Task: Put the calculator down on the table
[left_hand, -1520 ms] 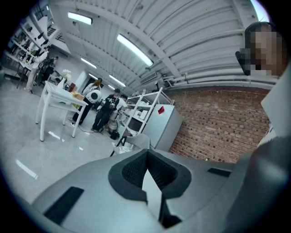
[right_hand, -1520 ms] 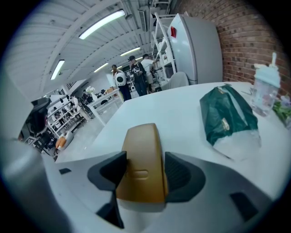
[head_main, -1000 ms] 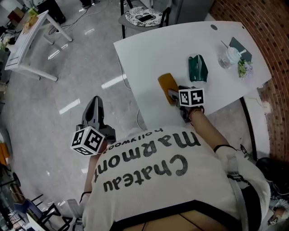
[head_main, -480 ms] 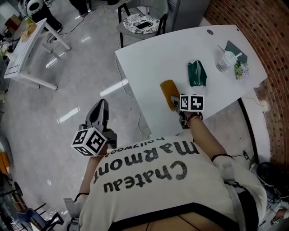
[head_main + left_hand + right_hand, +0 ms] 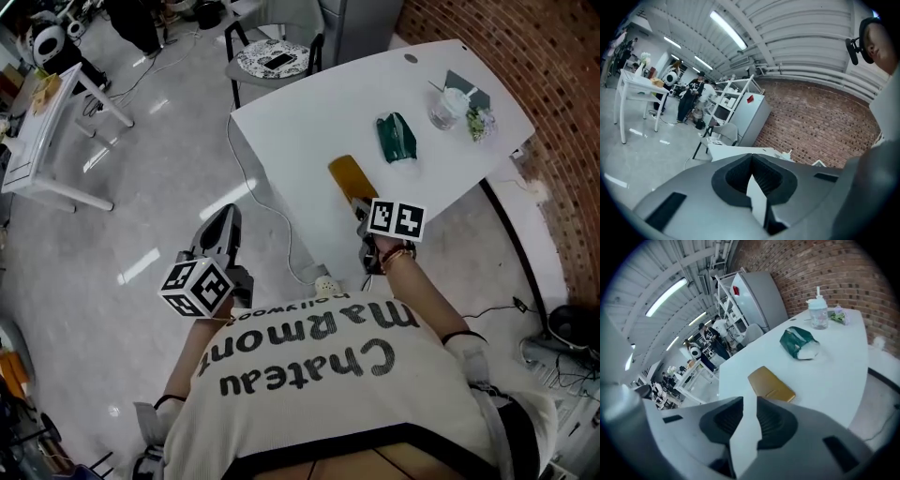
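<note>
Yellow calculator (image 5: 348, 175) on table (image 5: 300, 112); right tongs (image 5: 749, 403) empty, slightly apart, just been closing; left tongs (image 5: 751, 161) together.

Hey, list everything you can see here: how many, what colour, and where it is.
flat rectangular orange-brown calculator: one, orange-brown, lying on the table near its front edge
white table: one, white, upper right of the head view
crumpled green pouch: one, green, on the table beyond the calculator
clear lidded plastic cup: one, clear, with a straw, on the table's far right end
chair with patterned round seat: one, dark frame, behind the table
brick wall: one, red-brown, right side
left gripper: one, grey, over the floor, jaws shut, empty
right gripper: one, grey, at the calculator's near end, jaws narrowly apart and just been closing, nothing between them
</note>
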`<move>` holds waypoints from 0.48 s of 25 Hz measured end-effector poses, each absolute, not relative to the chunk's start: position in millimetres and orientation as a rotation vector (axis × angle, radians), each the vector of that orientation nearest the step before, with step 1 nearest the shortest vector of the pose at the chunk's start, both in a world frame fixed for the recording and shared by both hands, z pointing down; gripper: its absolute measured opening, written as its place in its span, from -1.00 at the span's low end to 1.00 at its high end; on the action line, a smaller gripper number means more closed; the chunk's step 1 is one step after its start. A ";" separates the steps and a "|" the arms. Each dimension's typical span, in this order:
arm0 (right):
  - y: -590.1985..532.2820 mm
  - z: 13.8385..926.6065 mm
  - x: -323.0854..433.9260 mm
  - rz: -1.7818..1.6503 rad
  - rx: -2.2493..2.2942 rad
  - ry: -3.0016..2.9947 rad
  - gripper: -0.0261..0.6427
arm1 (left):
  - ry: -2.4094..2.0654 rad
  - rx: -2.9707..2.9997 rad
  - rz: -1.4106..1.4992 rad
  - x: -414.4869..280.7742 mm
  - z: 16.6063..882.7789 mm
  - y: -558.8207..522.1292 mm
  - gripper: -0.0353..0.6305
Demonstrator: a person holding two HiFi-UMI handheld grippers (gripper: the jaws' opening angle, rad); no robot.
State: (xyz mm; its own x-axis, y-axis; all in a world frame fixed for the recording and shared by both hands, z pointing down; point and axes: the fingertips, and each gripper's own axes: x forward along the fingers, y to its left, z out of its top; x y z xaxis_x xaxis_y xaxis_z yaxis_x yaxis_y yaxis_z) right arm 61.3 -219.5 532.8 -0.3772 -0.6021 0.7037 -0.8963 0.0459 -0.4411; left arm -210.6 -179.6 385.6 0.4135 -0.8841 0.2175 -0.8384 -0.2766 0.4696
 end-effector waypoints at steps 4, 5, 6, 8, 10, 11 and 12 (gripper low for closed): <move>-197.8 505.6 46.6 1.314 1.601 -2.068 -0.85 | -1.411 2.202 -0.115 -209.5 377.7 -161.9 -0.89; -192.2 498.1 43.1 1.322 1.615 -2.090 -0.88 | -1.402 2.211 -0.115 -209.8 376.0 -157.2 -0.88; -186.1 490.5 39.2 1.333 1.627 -2.113 -0.91 | -1.395 2.218 -0.116 -210.8 374.4 -152.3 -0.89; -172.4 475.2 30.1 1.361 1.638 -2.163 -0.91 | -1.384 2.226 -0.122 -214.2 372.0 -141.5 -0.89; -158.2 459.4 19.4 1.385 1.638 -2.222 -0.91 | -1.376 2.235 -0.130 -218.4 369.5 -130.2 -0.89; -151.2 451.4 13.9 1.391 1.637 -2.255 -0.91 | -1.372 2.243 -0.133 -220.4 367.9 -124.6 -0.89; -144.3 443.5 8.3 1.391 1.636 -2.290 -0.91 | -1.367 2.253 -0.136 -222.1 365.9 -119.0 -0.89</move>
State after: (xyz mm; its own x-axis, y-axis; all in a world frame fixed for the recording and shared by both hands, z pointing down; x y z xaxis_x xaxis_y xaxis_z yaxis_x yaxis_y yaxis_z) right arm 8.3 -144.3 443.5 -0.4571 -0.7593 0.4631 -0.7610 0.0643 -0.6456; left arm -222.1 -119.0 365.9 0.4912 -0.8549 0.1670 -0.8050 -0.3724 0.4618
